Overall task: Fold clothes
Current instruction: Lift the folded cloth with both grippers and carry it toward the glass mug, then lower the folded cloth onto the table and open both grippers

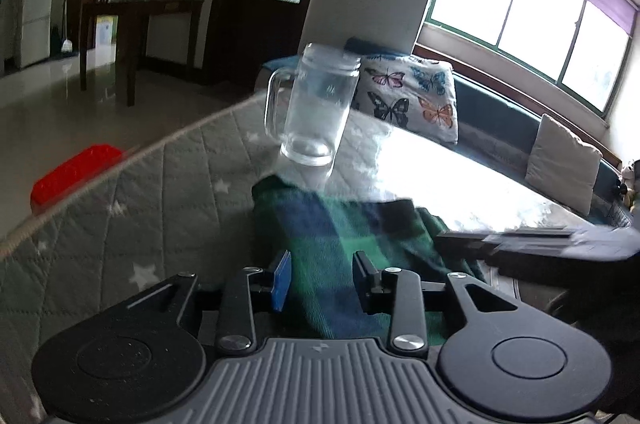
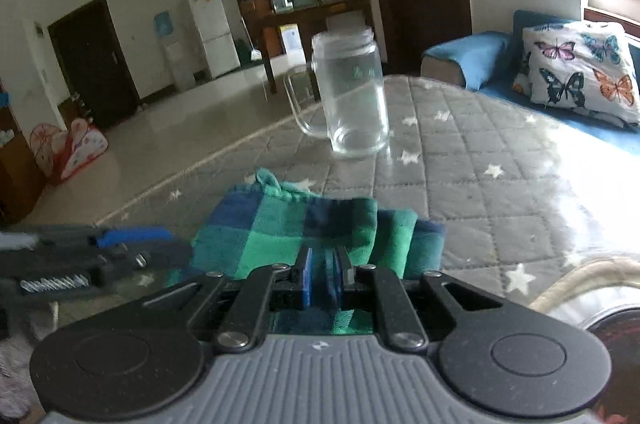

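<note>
A green and blue plaid cloth (image 1: 344, 244) lies bunched on a grey quilted table cover with white stars (image 1: 120, 208). My left gripper (image 1: 322, 278) is open, its fingers standing over the near part of the cloth. In the right wrist view the same cloth (image 2: 288, 228) lies partly folded, and my right gripper (image 2: 324, 278) is shut on its near edge. The left gripper (image 2: 100, 252) shows at the left of the right wrist view, and the right gripper (image 1: 520, 244) shows blurred at the right of the left wrist view.
A clear glass mug with a handle (image 1: 316, 104) stands on the table just beyond the cloth; it also shows in the right wrist view (image 2: 352, 100). A butterfly cushion (image 1: 412, 96) and sofa lie behind. A red box (image 1: 76, 176) sits on the floor past the table edge.
</note>
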